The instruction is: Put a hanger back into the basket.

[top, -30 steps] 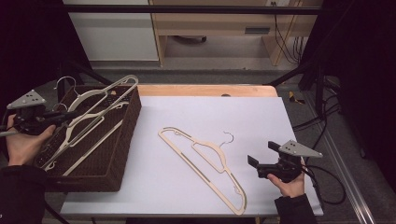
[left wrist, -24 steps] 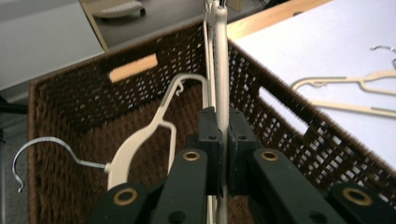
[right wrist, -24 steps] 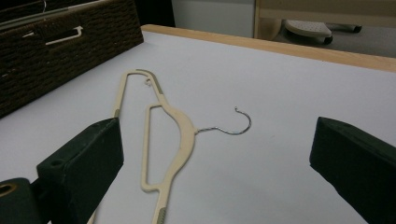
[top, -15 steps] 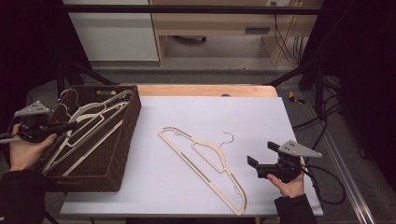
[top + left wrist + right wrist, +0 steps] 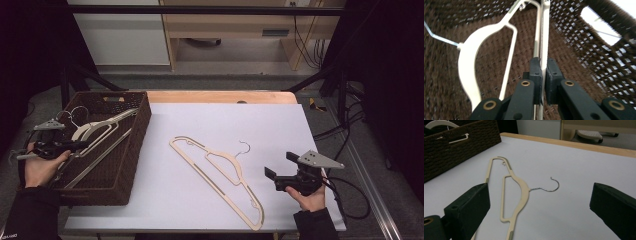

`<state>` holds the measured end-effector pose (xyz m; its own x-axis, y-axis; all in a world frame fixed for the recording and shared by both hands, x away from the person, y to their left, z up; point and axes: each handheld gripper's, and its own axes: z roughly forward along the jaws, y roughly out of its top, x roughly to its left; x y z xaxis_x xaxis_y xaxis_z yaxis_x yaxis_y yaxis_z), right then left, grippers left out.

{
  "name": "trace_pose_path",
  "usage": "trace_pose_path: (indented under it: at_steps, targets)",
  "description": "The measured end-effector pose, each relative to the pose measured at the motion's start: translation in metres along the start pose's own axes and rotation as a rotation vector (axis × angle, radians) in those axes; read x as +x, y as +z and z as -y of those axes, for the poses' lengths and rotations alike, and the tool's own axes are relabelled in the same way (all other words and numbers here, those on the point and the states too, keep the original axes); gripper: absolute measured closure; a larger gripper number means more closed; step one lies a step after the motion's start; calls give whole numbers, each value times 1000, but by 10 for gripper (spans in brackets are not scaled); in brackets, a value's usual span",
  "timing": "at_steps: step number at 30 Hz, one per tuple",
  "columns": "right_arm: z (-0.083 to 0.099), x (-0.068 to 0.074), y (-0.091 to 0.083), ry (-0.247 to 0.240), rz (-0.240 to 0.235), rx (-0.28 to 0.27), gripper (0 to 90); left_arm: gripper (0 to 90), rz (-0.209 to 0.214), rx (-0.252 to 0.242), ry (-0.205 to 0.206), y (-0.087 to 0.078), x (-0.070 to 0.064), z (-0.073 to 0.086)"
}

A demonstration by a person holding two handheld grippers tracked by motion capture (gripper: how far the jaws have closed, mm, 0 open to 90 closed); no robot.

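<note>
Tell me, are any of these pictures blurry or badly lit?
High view: white table bright, surroundings nearly black. Left gripper view: basket weave smeared with blur, its handle opening glares white. Right gripper view: the hand-held gripper looms soft and out of focus; the hanger beyond is sharper.

This looks like a lab or test room set up for recording, not a home. A white-topped table point(image 5: 320, 130) with a pale wood edge stands on a grey floor, framed by black metal struts point(image 5: 320, 80) and dark curtains at both sides. Loose black cables point(image 5: 345, 130) trail along the right. Behind it are a plain white cabinet point(image 5: 120, 35) and a light wooden desk point(image 5: 235, 22) with hanging cords.
</note>
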<state>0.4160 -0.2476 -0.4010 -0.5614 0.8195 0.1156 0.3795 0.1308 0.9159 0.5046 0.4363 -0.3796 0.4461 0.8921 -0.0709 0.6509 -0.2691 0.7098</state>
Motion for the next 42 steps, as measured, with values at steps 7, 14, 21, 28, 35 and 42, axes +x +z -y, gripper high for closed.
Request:
trace_pose_path:
  at_steps: [7, 14, 21, 28, 35, 42]
  targets:
    - [0, 0, 0, 0, 1, 1, 34, 821, -87, 26, -45, 3, 4, 2]
    - [1, 1, 2, 1, -3, 3, 34, 652, -147, 83, -100, 7, 13, 8]
    - [1, 1, 1, 0, -2, 3, 34, 448, -177, 152, -136, 16, 17, 10]
    - [1, 1, 1, 0, -1, -8, 39, 329, -184, 142, -191, 15, 20, 11]
    - [0, 0, -1, 2, 0, -17, 45, 261, -176, 10, -145, -3, 5, -1]
    - [-1, 0, -3, 15, -4, -26, 58, 176, -118, -209, -43, -28, -40, -21]
